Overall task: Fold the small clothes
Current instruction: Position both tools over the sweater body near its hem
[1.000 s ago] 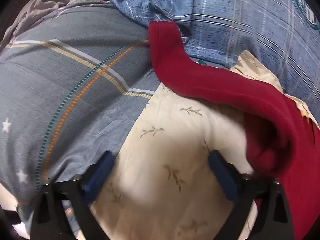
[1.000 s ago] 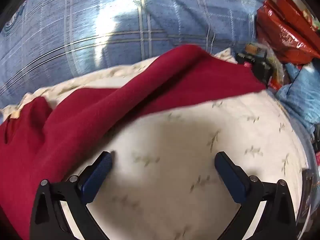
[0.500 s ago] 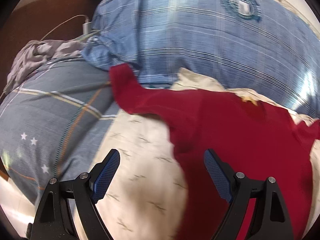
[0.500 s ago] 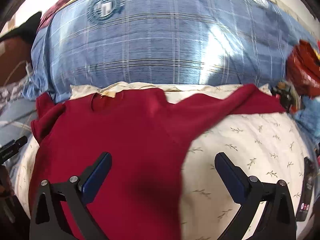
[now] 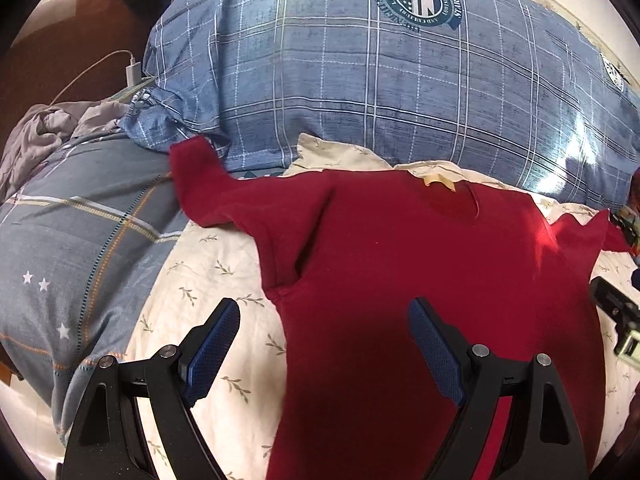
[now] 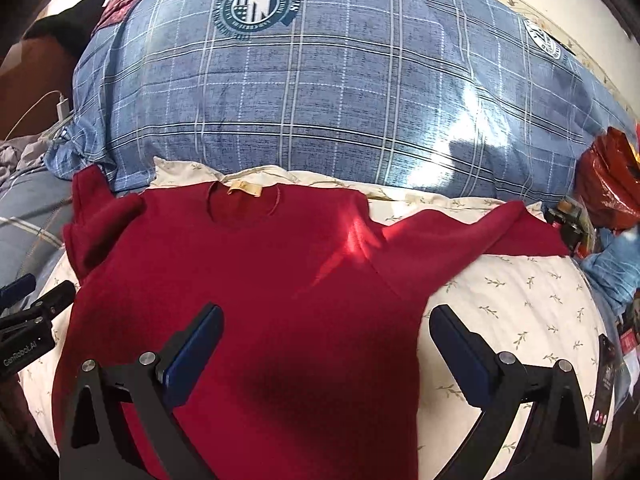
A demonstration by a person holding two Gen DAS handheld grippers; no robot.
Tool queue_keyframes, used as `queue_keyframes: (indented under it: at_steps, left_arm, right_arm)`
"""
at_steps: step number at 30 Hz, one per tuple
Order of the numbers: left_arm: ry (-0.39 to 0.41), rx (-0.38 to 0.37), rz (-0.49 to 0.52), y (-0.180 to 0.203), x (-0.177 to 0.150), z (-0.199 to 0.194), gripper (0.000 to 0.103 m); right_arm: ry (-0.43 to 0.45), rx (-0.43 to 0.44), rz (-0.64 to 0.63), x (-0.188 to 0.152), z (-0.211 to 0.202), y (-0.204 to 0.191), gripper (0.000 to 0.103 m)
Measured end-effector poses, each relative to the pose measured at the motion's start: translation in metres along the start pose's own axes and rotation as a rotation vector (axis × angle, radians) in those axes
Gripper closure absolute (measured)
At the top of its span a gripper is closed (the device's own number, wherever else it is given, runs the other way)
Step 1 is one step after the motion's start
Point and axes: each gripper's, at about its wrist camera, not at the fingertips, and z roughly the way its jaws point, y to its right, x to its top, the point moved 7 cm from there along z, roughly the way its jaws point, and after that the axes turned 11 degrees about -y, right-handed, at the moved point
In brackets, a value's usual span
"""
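Both tools, left tool [image 5: 324, 344] and right tool [image 6: 326, 344], are hovering open and empty over the spread red sweater [image 6: 256, 280], needing a sleeve grasp next.

Your left gripper [image 5: 324, 340] and right gripper [image 6: 326, 342] both tilt downward, jaws spread wide, apparently gripping nothing.

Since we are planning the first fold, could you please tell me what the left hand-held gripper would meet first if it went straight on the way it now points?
Most likely the red sweater. The left hand-held gripper is open and empty, angled down over the sweater's body just inside its side edge, with the leaf-print sheet beside it. Depth is hard to judge.
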Motion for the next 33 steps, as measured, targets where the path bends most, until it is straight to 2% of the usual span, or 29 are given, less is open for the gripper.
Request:
queue_keyframes:
  at_steps: [6, 15, 24, 33]
  left_arm:
    - [-0.025, 0.007, 0.001, 0.009, 0.005, 0.013, 0.017]
    - [-0.031, 0.012, -0.026, -0.001, 0.009, 0.025, 0.017]
    - [-0.02, -0.006, -0.013, 0.0, 0.005, 0.032, 0.017]
    - [-0.012, -0.021, 0.006, 0.002, 0.003, 0.028, 0.017]
  right_arm:
    - [-0.01, 0.006, -0.012, -0.001, 0.003, -0.005, 0.0]
    - [-0.045, 0.029, -0.012, 0.001, 0.012, -0.007, 0.0]
    - [-0.014, 0.008, -0.031, 0.0, 0.01, -0.011, 0.0]
    - [-0.04, 0.101, 0.024, -0.004, 0.012, -0.006, 0.001]
